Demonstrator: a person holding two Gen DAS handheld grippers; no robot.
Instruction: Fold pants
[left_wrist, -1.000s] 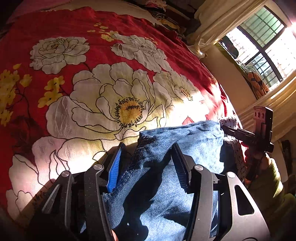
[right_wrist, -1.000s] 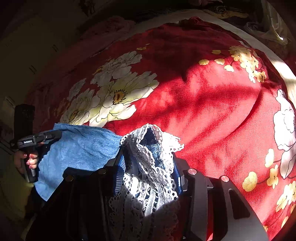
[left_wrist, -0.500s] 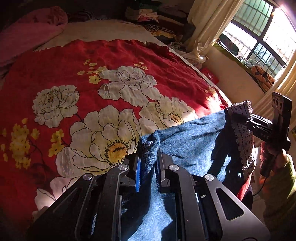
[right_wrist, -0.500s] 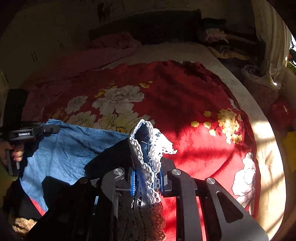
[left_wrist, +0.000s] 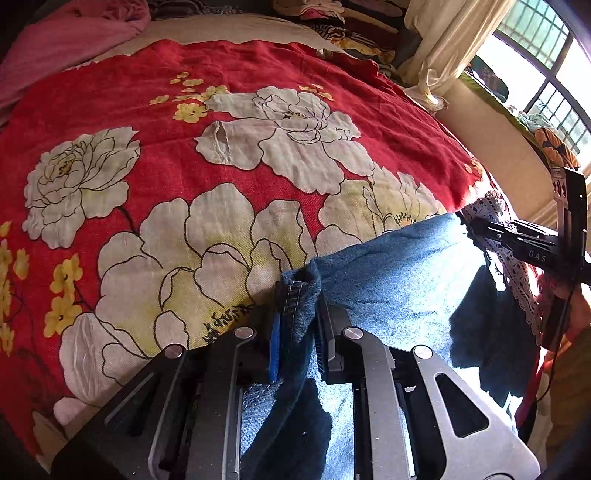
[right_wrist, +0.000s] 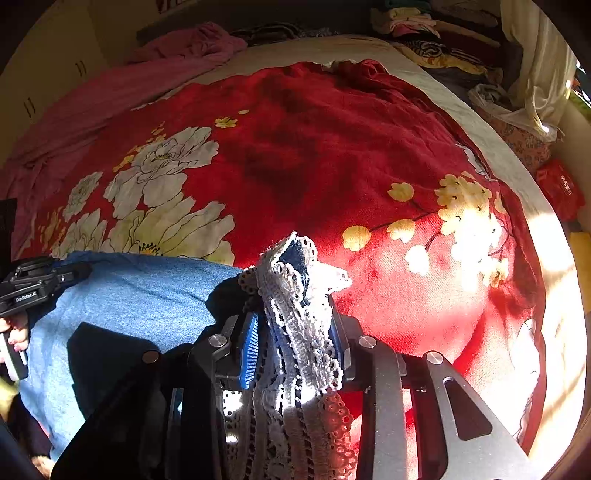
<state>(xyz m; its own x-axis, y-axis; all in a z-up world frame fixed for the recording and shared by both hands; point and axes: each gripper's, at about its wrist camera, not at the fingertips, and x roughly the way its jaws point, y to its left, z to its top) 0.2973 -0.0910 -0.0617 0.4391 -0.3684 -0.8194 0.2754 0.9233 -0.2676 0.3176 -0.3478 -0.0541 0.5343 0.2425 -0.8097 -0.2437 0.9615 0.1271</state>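
The left gripper (left_wrist: 299, 332) pinches a seamed edge of the jeans (left_wrist: 391, 273); its jaws have just eased slightly. The right gripper (right_wrist: 295, 328), jaws just widened, grips their lace trim (right_wrist: 295, 295). The jeans hang between them over the near edge of the red flowered bedspread (left_wrist: 229, 155).

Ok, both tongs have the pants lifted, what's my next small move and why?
Probably carry both forward and lay the pants flat on the red bedspread: left tongs pinch the denim edge, right tongs the lace hem, and the fabric hangs off the bed.
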